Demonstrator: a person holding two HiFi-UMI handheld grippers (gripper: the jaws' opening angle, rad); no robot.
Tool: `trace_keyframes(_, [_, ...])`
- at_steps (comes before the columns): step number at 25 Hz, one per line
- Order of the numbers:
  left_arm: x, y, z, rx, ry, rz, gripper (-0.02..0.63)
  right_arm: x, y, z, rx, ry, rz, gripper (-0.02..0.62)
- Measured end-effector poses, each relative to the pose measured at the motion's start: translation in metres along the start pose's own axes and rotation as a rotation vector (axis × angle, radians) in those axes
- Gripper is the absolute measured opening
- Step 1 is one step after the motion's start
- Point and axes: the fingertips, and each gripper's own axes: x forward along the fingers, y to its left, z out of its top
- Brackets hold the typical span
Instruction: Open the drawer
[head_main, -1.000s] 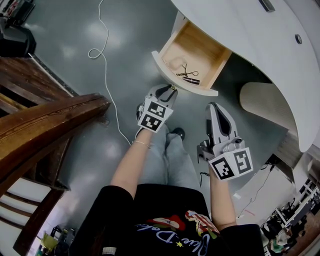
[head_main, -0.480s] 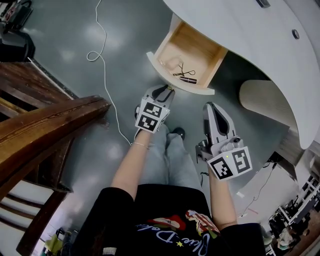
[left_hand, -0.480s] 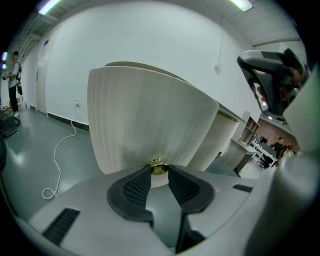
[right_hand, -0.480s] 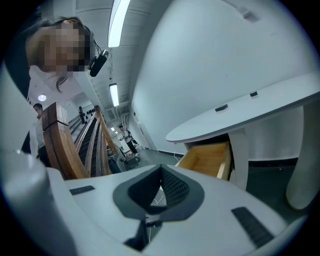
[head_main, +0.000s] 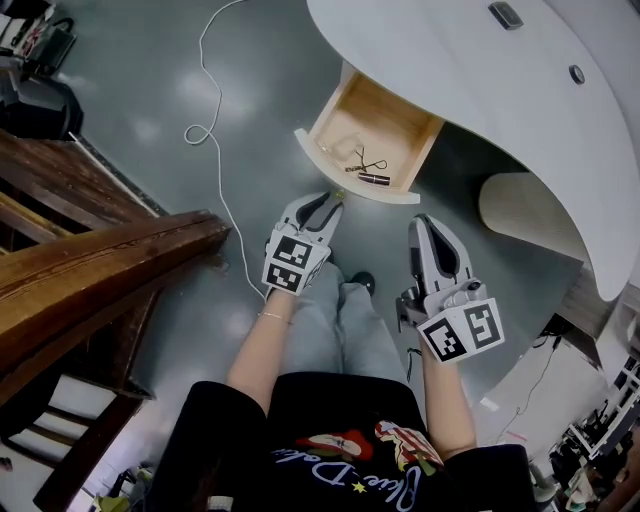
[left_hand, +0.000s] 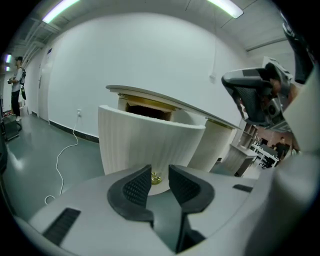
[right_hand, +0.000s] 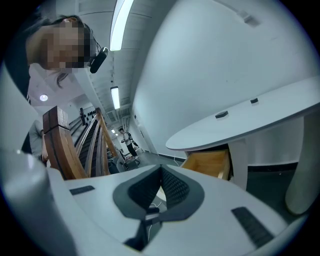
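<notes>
Drawer: the drawer stands pulled well out from under the white desk, its wooden inside open to the head view.
Contents: a few small dark things lie near its front wall; what they are is too small to tell.
Knob: a small gold knob sits low on the ribbed white drawer front.
Left gripper: the left gripper points at that front and its jaws are opening; the knob shows in the gap between them, but the pads do not press on it.
Right gripper: the right gripper hangs beside the left, apart from the drawer, its 2 jaws pressed together on nothing.
Progress: the opening looks done, as the drawer seems far enough out.
Left to do: as I judge it, only drawing the left gripper clear of the knob.
Surroundings: a white cable trails over the grey floor; a wooden stair rail stands at the left.
</notes>
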Motion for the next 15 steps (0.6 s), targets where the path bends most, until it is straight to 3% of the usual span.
trace_keyframes(8, [-0.049, -0.011, 0.045, 0.022, -0.078, -0.009, 0.011, -0.016, 0.008, 0.027, -0.005, -0.025, 0.001, 0.000])
trace_keyframes(15, [-0.102, -0.018, 0.092, -0.006, -0.156, 0.015, 0.005, -0.031, 0.025, 0.060, -0.040, -0.056, 0.030, 0.000])
